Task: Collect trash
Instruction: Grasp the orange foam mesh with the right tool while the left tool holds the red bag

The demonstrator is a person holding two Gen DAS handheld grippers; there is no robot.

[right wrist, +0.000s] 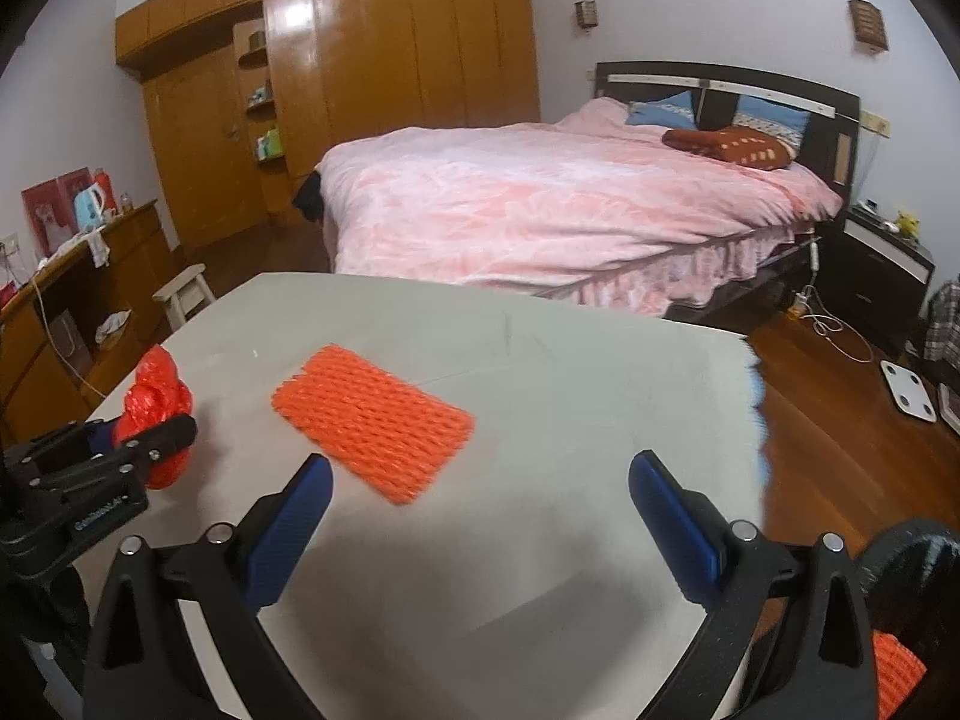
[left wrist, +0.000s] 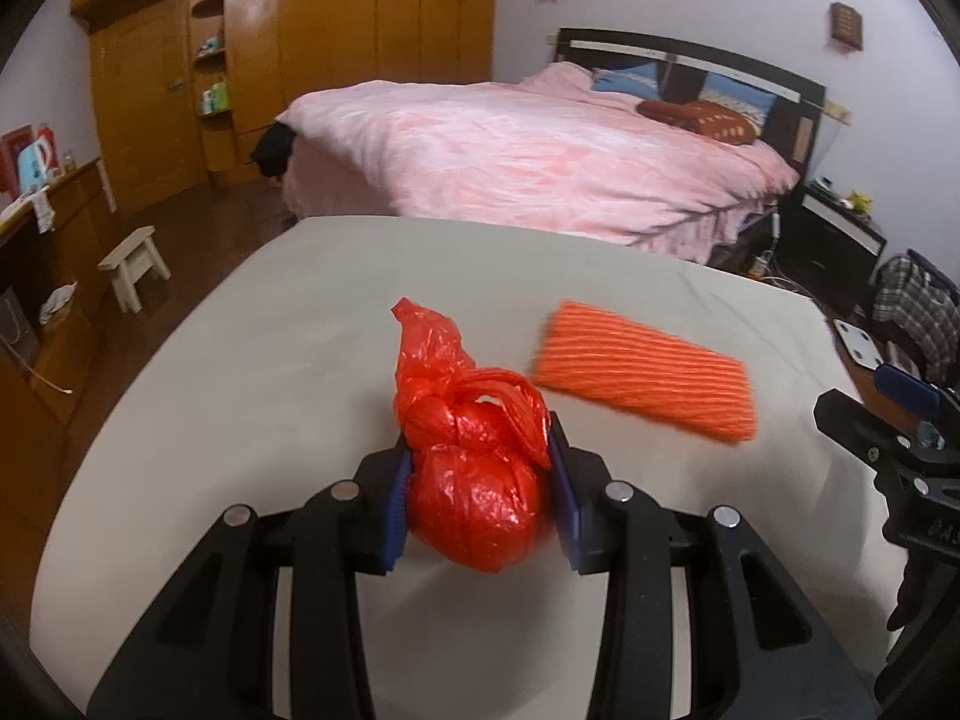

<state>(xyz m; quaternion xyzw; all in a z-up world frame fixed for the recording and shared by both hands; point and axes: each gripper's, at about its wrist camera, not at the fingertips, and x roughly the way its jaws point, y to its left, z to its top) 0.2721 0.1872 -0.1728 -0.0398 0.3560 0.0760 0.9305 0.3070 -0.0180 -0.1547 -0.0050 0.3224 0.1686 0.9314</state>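
Note:
A knotted red plastic bag sits between the blue pads of my left gripper, which is shut on it just above the grey tabletop. The same red bag and left gripper show at the far left of the right wrist view. An orange foam net sleeve lies flat on the table to the right of the bag. My right gripper stands open with nothing between its fingers, and the orange sleeve lies just ahead of its left finger. In the left wrist view the right gripper shows at the right edge.
A bed with a pink cover stands beyond the table's far edge. A white stool and a wooden desk are on the left. The table's right edge drops to the wood floor with a white scale. Another orange piece shows at the bottom right.

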